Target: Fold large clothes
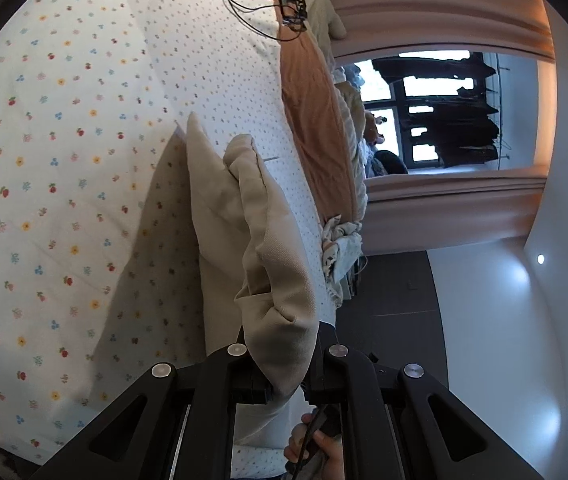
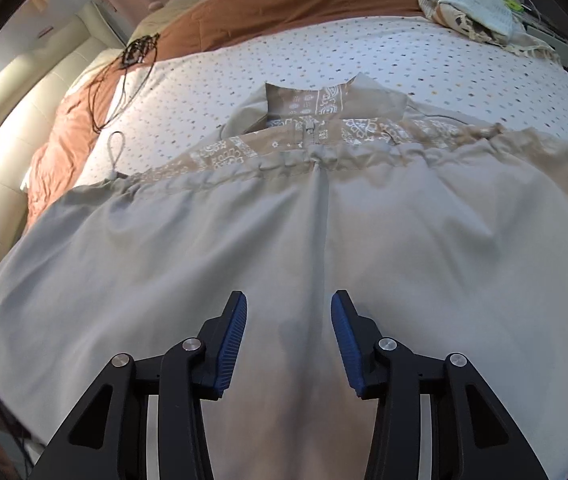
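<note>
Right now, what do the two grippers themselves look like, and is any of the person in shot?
Both are black, angular linkage frames with round silver pivot pins. The right gripper has ribbed blue pads on its fingers. The left gripper shows black fingers only; its pads are hidden by cloth. Below it a hand shows, with a black cable running past. No sleeve is visible.

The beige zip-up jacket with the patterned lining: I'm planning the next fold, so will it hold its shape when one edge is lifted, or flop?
Probably flop: the beige zip-up jacket bunches and droops where the left claw is shut on it. It looks light, as its thin cloth wrinkles easily. Its smooth weave may slip over the flower-print bed sheet if pushed by the open right claw.
</note>
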Demonstrator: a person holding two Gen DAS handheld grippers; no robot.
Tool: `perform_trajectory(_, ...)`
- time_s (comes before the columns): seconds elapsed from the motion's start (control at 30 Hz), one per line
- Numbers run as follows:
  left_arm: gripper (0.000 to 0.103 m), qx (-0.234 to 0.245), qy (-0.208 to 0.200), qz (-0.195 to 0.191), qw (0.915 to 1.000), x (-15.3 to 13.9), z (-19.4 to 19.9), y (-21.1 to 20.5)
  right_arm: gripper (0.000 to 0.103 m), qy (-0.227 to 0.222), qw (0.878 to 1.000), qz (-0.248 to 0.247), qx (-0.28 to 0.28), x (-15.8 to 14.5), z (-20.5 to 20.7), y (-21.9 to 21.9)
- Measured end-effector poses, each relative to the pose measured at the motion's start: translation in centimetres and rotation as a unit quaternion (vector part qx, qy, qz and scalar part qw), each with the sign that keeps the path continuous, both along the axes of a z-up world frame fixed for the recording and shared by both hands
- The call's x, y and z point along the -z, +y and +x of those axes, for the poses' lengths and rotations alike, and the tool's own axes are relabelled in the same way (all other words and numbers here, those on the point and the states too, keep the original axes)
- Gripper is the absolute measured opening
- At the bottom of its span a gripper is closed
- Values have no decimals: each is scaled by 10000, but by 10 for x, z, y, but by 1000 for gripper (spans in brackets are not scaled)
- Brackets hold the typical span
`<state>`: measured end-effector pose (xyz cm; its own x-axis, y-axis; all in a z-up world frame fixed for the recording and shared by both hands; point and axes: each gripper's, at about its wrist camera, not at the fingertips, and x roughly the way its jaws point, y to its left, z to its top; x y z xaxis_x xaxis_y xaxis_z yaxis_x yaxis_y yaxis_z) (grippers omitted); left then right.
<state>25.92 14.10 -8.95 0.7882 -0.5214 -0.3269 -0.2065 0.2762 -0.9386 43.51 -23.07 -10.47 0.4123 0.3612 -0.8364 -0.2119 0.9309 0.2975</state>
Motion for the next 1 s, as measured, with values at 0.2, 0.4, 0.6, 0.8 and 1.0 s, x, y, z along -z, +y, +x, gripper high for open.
perform_trajectory(0.2, 9, 309, -337, 149, 9988, -33, 19, -20, 45, 49, 9981, 609, 127, -13, -46, -33)
perform_trajectory(0.4, 9, 614, -593, 251, 9960, -57, 37, -39, 45, 294, 9932, 1106, 198, -10, -83, -49)
perform_trajectory(0.6, 9, 896, -751, 391, 9924, -79, 56, -65, 45, 551, 9908, 1227, 143, 10, -107, -45)
perform_trajectory(0.8, 9, 1266, -897, 672, 9856, -98, 74, -97, 44, 915, 9880, 1225, 236, 46, -112, -43)
perform_trajectory(1.0, 9, 1737, -951, 835, 9766, -106, 97, -145, 40, 988, 9878, 1199, 125, 60, -111, -36)
